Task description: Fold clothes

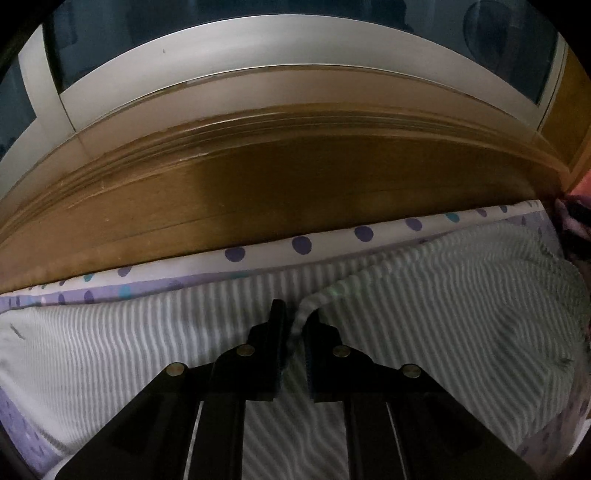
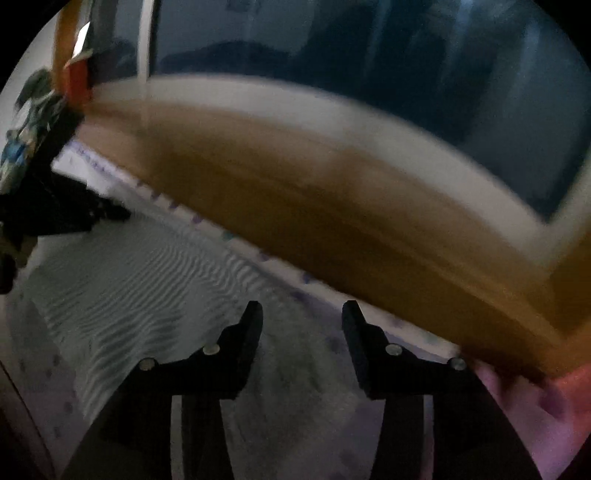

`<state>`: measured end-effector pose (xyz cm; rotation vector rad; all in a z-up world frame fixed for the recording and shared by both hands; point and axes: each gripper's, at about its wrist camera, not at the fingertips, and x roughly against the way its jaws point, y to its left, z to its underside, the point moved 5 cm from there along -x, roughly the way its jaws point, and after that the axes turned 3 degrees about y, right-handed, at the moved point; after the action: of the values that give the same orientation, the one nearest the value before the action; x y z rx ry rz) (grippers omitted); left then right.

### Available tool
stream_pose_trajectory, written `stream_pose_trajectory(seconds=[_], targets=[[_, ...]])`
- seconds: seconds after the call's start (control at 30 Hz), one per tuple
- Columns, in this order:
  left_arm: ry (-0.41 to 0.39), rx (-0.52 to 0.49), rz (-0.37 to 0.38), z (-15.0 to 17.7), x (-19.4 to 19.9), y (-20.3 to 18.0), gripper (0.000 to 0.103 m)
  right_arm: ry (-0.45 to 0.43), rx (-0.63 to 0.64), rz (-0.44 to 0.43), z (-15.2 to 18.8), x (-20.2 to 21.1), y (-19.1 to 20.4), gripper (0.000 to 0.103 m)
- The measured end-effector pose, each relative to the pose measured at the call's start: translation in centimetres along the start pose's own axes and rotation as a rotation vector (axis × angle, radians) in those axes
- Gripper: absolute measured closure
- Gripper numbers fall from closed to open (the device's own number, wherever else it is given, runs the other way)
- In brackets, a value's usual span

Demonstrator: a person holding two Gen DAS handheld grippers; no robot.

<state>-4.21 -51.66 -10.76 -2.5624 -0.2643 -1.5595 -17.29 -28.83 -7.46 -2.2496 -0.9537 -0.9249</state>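
Both views are dim, lit by weak indoor light. The window (image 1: 295, 33) panes are dark blue and give no daylight. Both frames show heavy fisheye distortion: straight edges of the headboard (image 1: 280, 184) bow into arcs, and black vignette fills the corners. The left wrist view is sharp; the stripes of the cloth (image 1: 424, 314) resolve cleanly, with slight softness at the rim. The right wrist view carries strong motion blur: headboard, window frame and dotted sheet (image 2: 280, 266) smear diagonally, and the cloth stripes are faint. A pink cast tints its lower right edge.
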Motion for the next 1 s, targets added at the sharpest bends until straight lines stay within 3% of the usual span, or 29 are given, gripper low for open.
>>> stream_pose_trajectory(seconds=[0.13,0.23,0.33,0.5,0.63,0.83,1.0], targets=[[-0.001,0.014,0.000,0.3,0.1,0.0,0.092,-0.017,-0.084,-0.055,1.4,2.2,0.3,0.058],[0.001,0.009,-0.014,0.6,0.3,-0.3,0.091,0.069,-0.148,-0.172,3.0,0.3,1.7,0.058],[0.009,0.032,-0.008,1.1,0.8,-0.3,0.086,0.157,-0.242,-0.208,4.9,-2.9,2.4,0.058],[-0.015,0.093,0.023,2.6,3.8,0.2,0.084,0.114,-0.254,-0.186,5.5,-3.2,2.7,0.051],[-0.056,0.113,0.018,4.8,7.2,0.6,0.074,0.126,-0.298,-0.184,4.9,-2.8,2.5,0.048],[-0.075,0.190,-0.001,7.3,9.1,4.8,0.074,0.053,-0.380,-0.139,3.5,0.9,2.1,0.048],[-0.089,0.229,0.002,9.6,10.9,7.2,0.074,0.046,-0.398,-0.137,2.9,4.0,4.5,0.048]])
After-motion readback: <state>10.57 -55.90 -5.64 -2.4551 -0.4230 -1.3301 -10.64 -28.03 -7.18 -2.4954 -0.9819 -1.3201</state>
